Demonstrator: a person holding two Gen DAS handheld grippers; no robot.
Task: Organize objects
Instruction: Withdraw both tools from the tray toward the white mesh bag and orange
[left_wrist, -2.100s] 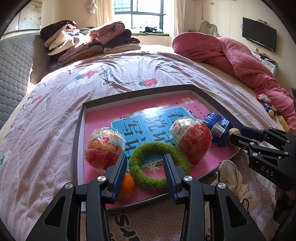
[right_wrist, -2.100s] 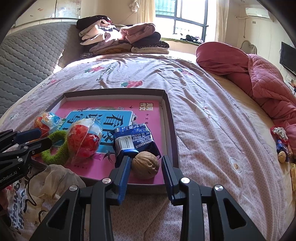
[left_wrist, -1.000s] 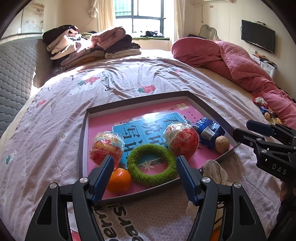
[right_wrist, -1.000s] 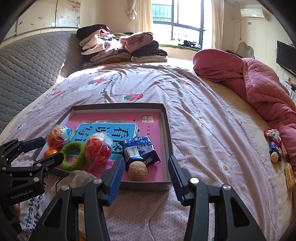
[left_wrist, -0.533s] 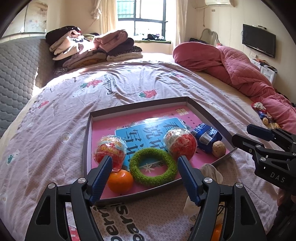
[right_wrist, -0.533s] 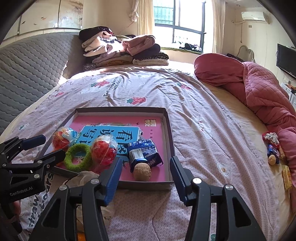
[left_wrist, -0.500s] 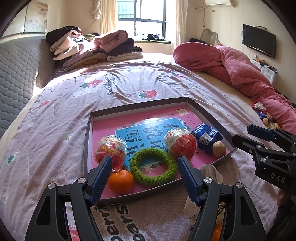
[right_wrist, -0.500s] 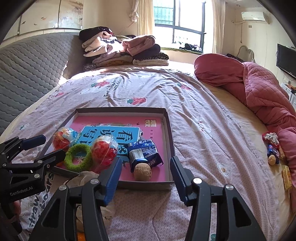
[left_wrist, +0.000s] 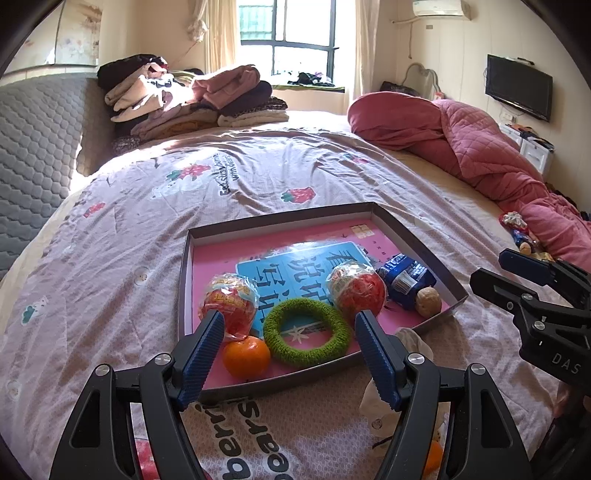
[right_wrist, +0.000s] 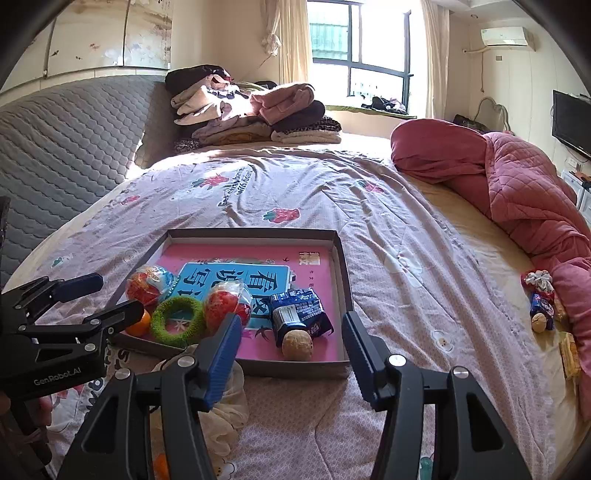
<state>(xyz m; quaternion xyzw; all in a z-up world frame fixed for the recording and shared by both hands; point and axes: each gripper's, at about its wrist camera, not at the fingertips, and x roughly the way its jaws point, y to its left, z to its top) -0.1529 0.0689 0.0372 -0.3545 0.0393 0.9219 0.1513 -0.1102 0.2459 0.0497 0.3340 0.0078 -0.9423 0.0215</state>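
Now both of our tools hang back from the tray (left_wrist: 417, 242), which sits on the bed (left_wrist: 122, 266). 2 seconds ago our left hand-held gripper (left_wrist: 290, 341) stood narrow and close over the green ring (left_wrist: 306, 332), and our right hand-held gripper (right_wrist: 291, 341) framed the walnut (right_wrist: 297, 343) tightly; since then both have spread wide and drawn away, and each is empty.

Inside the tray we count 6 things: the orange (left_wrist: 245, 354) at the near left corner, touching the left one of 2 wrapped red balls (left_wrist: 229, 301), then the green ring, the second wrapped red ball (left_wrist: 356, 290), the blue packet (left_wrist: 404, 278) and the walnut against it at the right corner. All lie along the near side, on top of the blue card (left_wrist: 295, 269).

We read the pull-back as a sign that the last 2 placements are finished and the tray stage is nearly done. Loose things remain outside it: a pale crumpled cloth (right_wrist: 218, 398) just in front of the tray, and small toys and snacks (right_wrist: 541, 306) well apart on the right, beside the red quilt (right_wrist: 517, 177). Our guess is that the cloth comes next, since it lies nearest; being soft, it may snag on a pad.
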